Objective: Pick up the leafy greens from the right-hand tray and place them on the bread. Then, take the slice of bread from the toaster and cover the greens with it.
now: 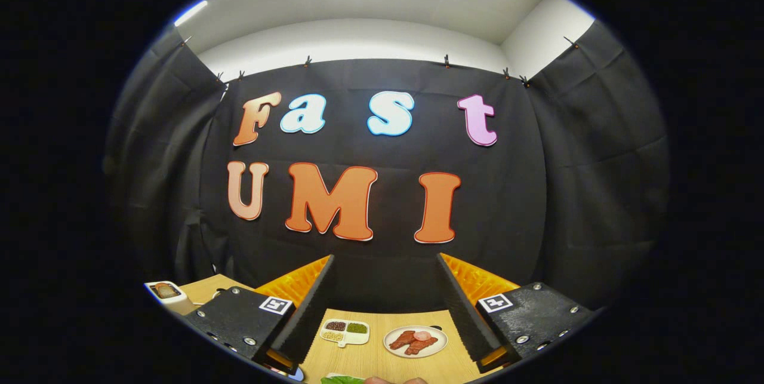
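Gripper (pixel 385 306): fingers spread wide, nothing between them; they stand above the table and point toward the booth's back wall.
Leafy greens (pixel 341 380): a green leaf edge shows nearest of all, low between the fingers, cut off by the view so its shape and what it rests on cannot be told.
Rounded item beside greens (pixel 394 381): a pale brownish rounded edge just to the right of the greens; too little shows to say what it is.
Table (pixel 382 363): light wood surface, seen in the gap between the fingers.
Divided dish (pixel 345 332): white, compartmented, holding dark, green and pale fillings; on the table between the fingers, nearer the left finger.
Plate (pixel 415 341): round and white, carrying reddish meat pieces and a pinkish slice; just right of the divided dish, apart from it.
Toaster (pixel 168 294): white body beyond the left finger, on the table's far left corner.
Bread slice (pixel 165 290): brown slice sitting in the top of the toaster.
Wall: black cloth, behind everything.
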